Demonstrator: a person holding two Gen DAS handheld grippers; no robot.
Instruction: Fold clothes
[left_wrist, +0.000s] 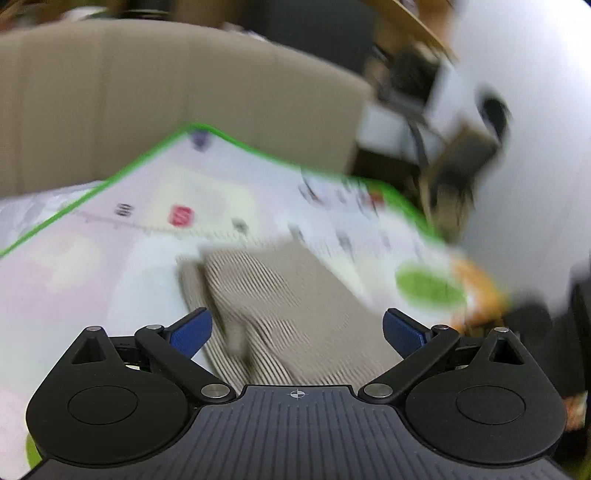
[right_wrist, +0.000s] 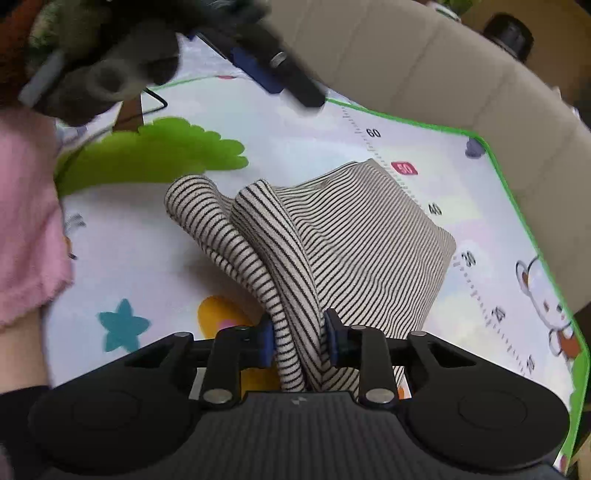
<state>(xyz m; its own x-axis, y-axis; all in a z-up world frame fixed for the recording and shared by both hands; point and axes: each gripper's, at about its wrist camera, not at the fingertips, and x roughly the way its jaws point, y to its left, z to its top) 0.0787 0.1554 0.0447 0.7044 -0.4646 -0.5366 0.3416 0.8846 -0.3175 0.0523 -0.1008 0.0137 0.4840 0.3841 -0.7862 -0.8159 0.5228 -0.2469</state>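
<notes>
A black-and-white striped garment (right_wrist: 369, 236) lies partly folded on the colourful play mat (right_wrist: 295, 140). My right gripper (right_wrist: 300, 339) is shut on a raised fold of it, and the cloth runs up from the mat into the blue pads. The left wrist view is blurred. There my left gripper (left_wrist: 297, 328) hangs open above the same striped garment (left_wrist: 280, 295), with nothing between its fingers. In the right wrist view the left gripper (right_wrist: 273, 77) shows blurred at the top, above the mat's far side.
A beige sofa (right_wrist: 443, 74) borders the green-edged mat (left_wrist: 110, 258) along its far side. A person's pink sleeve (right_wrist: 26, 221) fills the left edge of the right wrist view. Blurred dark and white objects (left_wrist: 443, 140) stand beyond the mat's corner.
</notes>
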